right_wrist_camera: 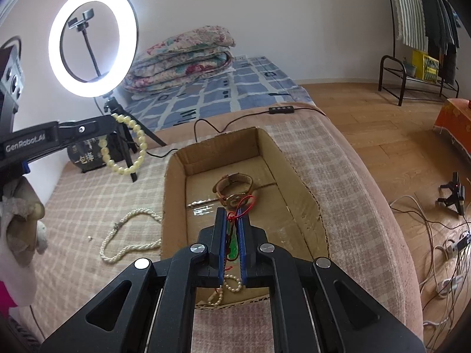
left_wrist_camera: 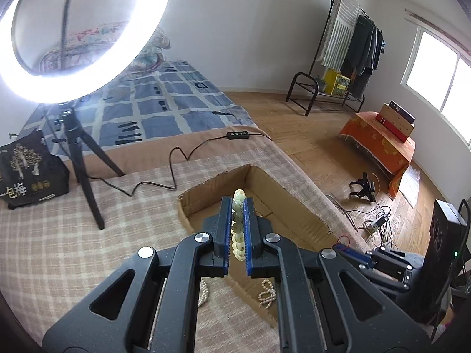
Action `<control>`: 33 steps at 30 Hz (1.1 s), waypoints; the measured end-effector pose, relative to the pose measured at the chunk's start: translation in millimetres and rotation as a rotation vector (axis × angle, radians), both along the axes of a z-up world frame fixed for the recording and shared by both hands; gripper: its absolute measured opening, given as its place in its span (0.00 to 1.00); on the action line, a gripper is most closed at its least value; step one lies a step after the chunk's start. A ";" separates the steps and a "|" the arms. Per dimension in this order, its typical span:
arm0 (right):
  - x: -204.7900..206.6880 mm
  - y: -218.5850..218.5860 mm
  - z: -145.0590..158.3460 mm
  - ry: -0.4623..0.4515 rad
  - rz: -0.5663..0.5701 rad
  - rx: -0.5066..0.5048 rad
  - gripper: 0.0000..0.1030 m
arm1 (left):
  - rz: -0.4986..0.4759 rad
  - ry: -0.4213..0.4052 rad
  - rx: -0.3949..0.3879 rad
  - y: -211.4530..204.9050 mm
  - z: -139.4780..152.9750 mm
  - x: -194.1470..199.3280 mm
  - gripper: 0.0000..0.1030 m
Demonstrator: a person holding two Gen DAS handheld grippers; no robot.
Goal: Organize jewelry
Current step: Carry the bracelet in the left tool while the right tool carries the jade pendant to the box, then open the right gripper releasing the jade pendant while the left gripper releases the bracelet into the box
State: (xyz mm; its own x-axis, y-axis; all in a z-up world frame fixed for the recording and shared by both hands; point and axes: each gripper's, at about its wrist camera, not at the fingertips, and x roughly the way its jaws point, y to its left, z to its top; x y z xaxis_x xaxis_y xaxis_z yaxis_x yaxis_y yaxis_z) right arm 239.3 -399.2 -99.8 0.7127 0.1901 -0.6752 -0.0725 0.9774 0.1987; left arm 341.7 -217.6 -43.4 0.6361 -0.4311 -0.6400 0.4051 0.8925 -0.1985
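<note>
Since both grippers are already loaded, the handling question is about what they hold. Nearest in the right wrist view, the right gripper (right_wrist_camera: 232, 214) is pressed onto a red cord (right_wrist_camera: 242, 203) with a green piece hanging between the pads; the cord looks thin, limp and very light, so it is best pinched near the knot. It hangs over the cardboard box (right_wrist_camera: 173, 182) on the bed (right_wrist_camera: 73, 200), where a watch (right_wrist_camera: 234, 188) and a small pearl strand (right_wrist_camera: 226, 289) already lie. Left of the box, a twisted pearl necklace (right_wrist_camera: 126, 235) rests on the plaid cover: floppy, likely to slide, so it is better gripped mid-strand. Farther off, the left gripper (left_wrist_camera: 238, 203) is clamped on a pale bead bracelet (left_wrist_camera: 238, 223); its round beads look hard and slippery, and the loop dangles freely below.
</note>
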 end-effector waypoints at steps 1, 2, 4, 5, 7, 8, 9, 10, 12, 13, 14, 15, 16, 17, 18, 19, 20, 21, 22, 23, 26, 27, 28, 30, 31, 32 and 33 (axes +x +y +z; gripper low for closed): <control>0.5 -1.2 -1.2 0.004 -0.003 0.000 0.06 | -0.001 0.006 0.005 -5.1 -3.7 3.5 0.05; 1.0 -2.2 -2.6 0.009 -0.006 0.000 0.06 | -0.001 0.017 0.008 -8.9 -8.2 7.3 0.05; 2.0 -4.9 -5.9 0.017 -0.011 0.001 0.06 | 0.000 0.037 0.013 -14.2 -16.4 13.5 0.05; 1.7 -5.5 -6.6 0.020 -0.012 0.000 0.06 | 0.001 0.045 0.018 -16.1 -21.4 16.7 0.05; 2.2 -6.5 -8.5 0.027 -0.012 -0.002 0.06 | -0.004 0.069 0.024 -19.8 -30.0 21.3 0.05; 2.6 -6.8 -9.5 0.030 -0.012 -0.004 0.06 | -0.005 0.082 0.028 -21.4 -34.8 23.9 0.05; 2.7 -7.1 -10.7 0.033 -0.012 -0.005 0.06 | -0.005 0.089 0.031 -22.3 -38.5 25.1 0.05; 3.0 -7.2 -11.5 0.036 -0.012 -0.006 0.06 | -0.003 0.096 0.036 -23.2 -41.7 26.1 0.05; 2.9 -7.4 -13.4 0.043 -0.012 -0.008 0.06 | -0.001 0.110 0.038 -24.8 -47.3 28.2 0.05; 3.1 -7.0 -13.8 0.045 -0.012 -0.009 0.06 | 0.000 0.116 0.037 -25.2 -48.8 28.9 0.05; 3.0 -6.8 -14.0 0.046 -0.012 -0.010 0.06 | 0.003 0.118 0.038 -25.4 -49.2 28.8 0.05; 2.5 -6.3 -14.3 0.049 -0.010 -0.012 0.06 | 0.008 0.113 0.039 -25.6 -49.3 28.2 0.05; 3.5 -5.5 -14.0 0.050 -0.012 -0.015 0.06 | 0.009 0.112 0.040 -25.8 -49.5 28.3 0.05; 3.2 -5.3 -13.9 0.049 -0.014 -0.019 0.06 | 0.008 0.113 0.040 -26.1 -49.4 28.2 0.05; 2.8 -4.8 -13.7 0.050 -0.014 -0.024 0.06 | 0.007 0.114 0.040 -26.2 -49.2 28.1 0.05; 3.4 -4.9 -14.1 0.051 -0.014 -0.025 0.06 | 0.008 0.113 0.041 -26.3 -48.9 28.0 0.05; 3.3 -4.5 -13.8 0.051 -0.014 -0.026 0.06 | 0.008 0.109 0.045 -26.5 -48.3 27.8 0.05; 2.9 -3.7 -13.4 0.054 -0.013 -0.031 0.06 | 0.008 0.107 0.048 -27.1 -48.4 28.2 0.05; 2.9 -3.5 -13.7 0.053 -0.012 -0.034 0.06 | 0.004 0.107 0.049 -27.3 -47.9 28.2 0.05; 1.8 -2.2 -13.1 0.051 -0.010 -0.040 0.07 | 0.002 0.105 0.049 -27.4 -47.5 28.2 0.05; 0.6 1.4 -11.0 0.044 -0.005 -0.062 0.30 | 0.009 0.094 0.062 -27.7 -44.4 28.0 0.08; -0.2 2.3 -9.9 0.039 -0.007 -0.071 0.39 | 0.010 0.096 0.059 -27.4 -43.0 28.1 0.18; -1.5 3.1 -8.5 0.030 -0.013 -0.082 0.52 | 0.011 0.094 0.056 -26.8 -42.1 28.1 0.31; -2.6 4.7 -6.4 0.019 -0.026 -0.106 0.66 | 0.020 0.081 0.051 -24.9 -39.5 26.6 0.44; -3.3 5.6 -5.3 0.015 -0.034 -0.123 0.72 | 0.022 0.076 0.051 -24.4 -38.3 25.8 0.45; -2.9 6.2 -4.8 0.012 -0.039 -0.136 0.74 | 0.020 0.075 0.053 -24.2 -37.4 25.3 0.45; -3.3 7.3 -4.1 0.009 -0.041 -0.148 0.74 | 0.017 0.076 0.055 -23.6 -37.2 25.2 0.45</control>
State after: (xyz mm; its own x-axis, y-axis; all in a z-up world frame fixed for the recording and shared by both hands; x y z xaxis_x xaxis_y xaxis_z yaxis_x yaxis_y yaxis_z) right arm 236.0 -391.9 -103.9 0.7114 0.0585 -0.7003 -0.0303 0.9982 0.0527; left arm 366.9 -241.3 -80.6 0.5917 -0.3833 -0.7092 0.3750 0.9096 -0.1787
